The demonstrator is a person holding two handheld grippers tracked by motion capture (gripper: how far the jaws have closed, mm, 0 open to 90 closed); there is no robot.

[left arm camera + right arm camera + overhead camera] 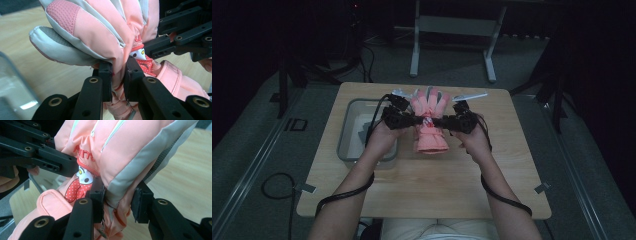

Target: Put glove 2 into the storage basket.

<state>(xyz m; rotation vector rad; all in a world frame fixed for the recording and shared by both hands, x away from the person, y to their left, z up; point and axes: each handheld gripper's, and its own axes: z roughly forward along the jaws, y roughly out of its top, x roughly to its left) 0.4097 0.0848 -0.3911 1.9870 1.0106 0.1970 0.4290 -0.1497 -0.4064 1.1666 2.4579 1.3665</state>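
**Item: pink ski glove, two-point lift over table**

- Obj: padded pink/grey ski glove (430, 122), cartoon patch at wrist band. Loc: hanging above mid-table (422, 195), fingers pointing away from person, cuff toward them; not touching wood, as far as the high view tells.
- L gripper (416, 120): jaws narrow, pinching a fold of glove fabric at the wrist on its side; the left gripper view shows pads (105, 75) biting cloth.
- R gripper (443, 120): jaws part-closed, clamping the thicker grey side seam opposite; one pad (98, 195) is pressing on the shell, the other's contact less clear.
- Nearby: clear plastic bin (348, 131) just left of glove, under L hand.
- Handling notes (judgement): both hands are carrying one soft item, so keeping them level and equally spaced is mattering most; pulling apart is risking the thin L pinch slipping. Moving slowly, R grip possibly needing a firmer bite before any swing toward bin.
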